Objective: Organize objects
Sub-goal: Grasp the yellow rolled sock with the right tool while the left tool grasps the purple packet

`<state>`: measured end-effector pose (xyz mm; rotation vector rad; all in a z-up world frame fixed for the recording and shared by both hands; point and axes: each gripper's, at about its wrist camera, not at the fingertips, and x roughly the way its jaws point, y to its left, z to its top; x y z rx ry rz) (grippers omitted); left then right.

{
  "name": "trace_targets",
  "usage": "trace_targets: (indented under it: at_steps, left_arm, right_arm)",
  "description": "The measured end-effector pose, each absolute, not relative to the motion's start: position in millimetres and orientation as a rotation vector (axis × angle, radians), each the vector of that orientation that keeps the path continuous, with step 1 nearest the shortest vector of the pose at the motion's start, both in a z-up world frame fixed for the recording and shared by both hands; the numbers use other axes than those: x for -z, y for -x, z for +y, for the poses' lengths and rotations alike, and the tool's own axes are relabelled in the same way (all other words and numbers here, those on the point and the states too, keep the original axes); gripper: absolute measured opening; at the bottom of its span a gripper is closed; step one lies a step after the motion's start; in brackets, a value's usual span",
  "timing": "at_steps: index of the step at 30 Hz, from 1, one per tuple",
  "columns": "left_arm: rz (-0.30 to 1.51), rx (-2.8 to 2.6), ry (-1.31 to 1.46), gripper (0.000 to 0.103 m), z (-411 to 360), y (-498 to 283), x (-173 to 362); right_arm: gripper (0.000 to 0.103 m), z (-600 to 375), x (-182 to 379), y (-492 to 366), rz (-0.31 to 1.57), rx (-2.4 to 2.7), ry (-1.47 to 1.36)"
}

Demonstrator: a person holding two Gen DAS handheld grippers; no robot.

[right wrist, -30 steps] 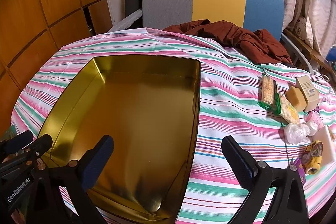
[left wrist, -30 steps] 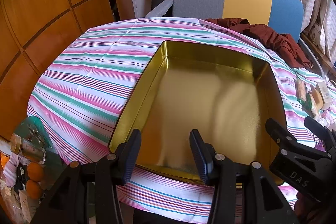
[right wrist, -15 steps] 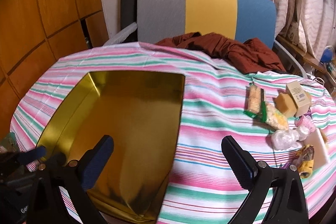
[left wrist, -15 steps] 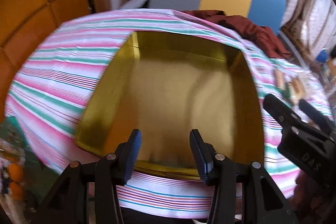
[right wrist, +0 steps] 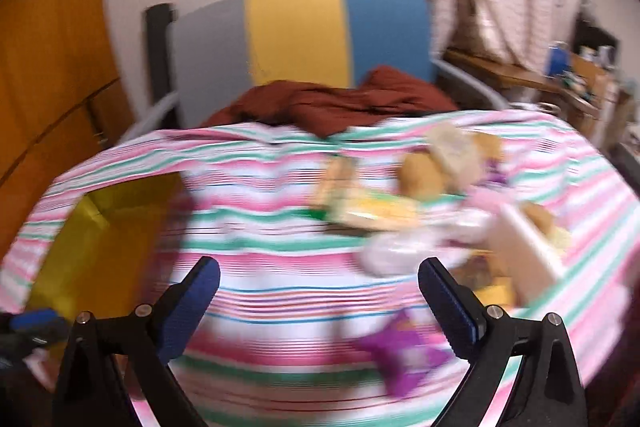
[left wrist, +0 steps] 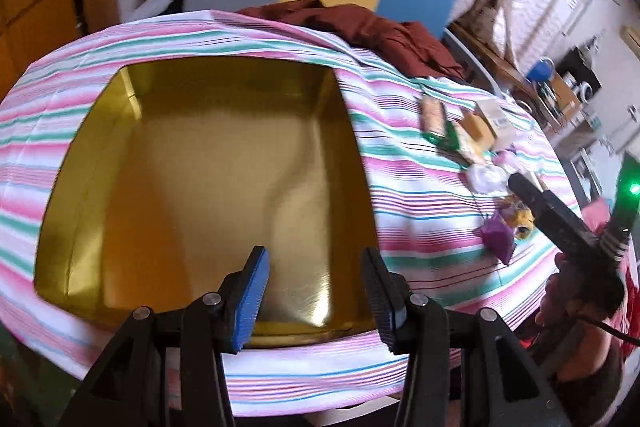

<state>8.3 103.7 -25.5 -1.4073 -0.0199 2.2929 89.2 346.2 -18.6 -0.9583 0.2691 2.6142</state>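
Left gripper (left wrist: 316, 291): fingers part-spread, empty, over the empty gold rectangular metal tin (left wrist: 208, 179), the likely container.
Right gripper (right wrist: 318, 301): fingers wide, closing, empty; blurred small packets (right wrist: 400, 211) lie just ahead, apparently the next pick.

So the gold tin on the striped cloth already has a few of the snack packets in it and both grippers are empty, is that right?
Not quite. The gold tin is empty, as the left wrist view shows; the snack packets lie on the striped cloth to its right. Both the left gripper and the right gripper are empty.
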Motion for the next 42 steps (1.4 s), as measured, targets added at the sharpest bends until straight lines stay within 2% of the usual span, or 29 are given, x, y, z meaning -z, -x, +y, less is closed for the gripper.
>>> trace_targets:
  at_steps: [2,7,14,16,19,21,23,26,31,38,42]
  left_arm:
    - [-0.02,-2.25,1.412,0.049,116.0,-4.6,25.4]
    - [-0.07,-2.083,1.416,0.05,148.2,-5.5,27.6]
    - [0.092,-1.955,1.375,0.05,210.5,-15.6,32.9]
    - [0.111,-1.93,1.346,0.051,223.1,-17.4,33.2]
    - [0.1,-1.884,1.339,0.06,243.2,-13.9,39.4]
    - [0.089,-1.86,1.323,0.075,256.8,-11.5,44.8]
    - [0.086,-1.826,1.299,0.084,271.7,-12.2,49.2]
    - [0.118,-1.767,1.263,0.084,297.3,-17.5,58.2]
    - [0.279,-1.718,1.215,0.084,329.6,-32.4,74.9]
    - [0.487,-1.746,1.091,0.083,355.1,-50.3,87.1]
    - [0.536,-1.744,1.044,0.083,359.6,-53.0,94.2]
  right_arm:
    - [0.095,370.2,26.1,-95.1,0.289,-2.581,0.97]
    - [0.071,428.6,51.4,-108.2,0.393,-2.486,1.011]
    - [0.065,461.9,73.2,-107.8,0.464,-2.473,1.027]
    - [0.056,468.5,78.3,-108.0,0.462,-2.471,1.034]
    - [0.051,476.9,84.9,-113.3,0.519,-2.485,1.016]
    - [0.051,480.7,88.3,-118.5,0.551,-2.498,0.996]
    - [0.051,480.0,90.8,-120.3,0.552,-2.515,0.98]
    - [0.051,480.9,94.1,-123.7,0.549,-2.536,0.942]
    - [0.05,492.7,98.6,-135.2,0.586,-2.506,0.841]
    - [0.051,492.4,100.3,-133.4,0.574,-2.522,0.834]
    - [0.052,492.8,101.1,-133.7,0.578,-2.526,0.826]
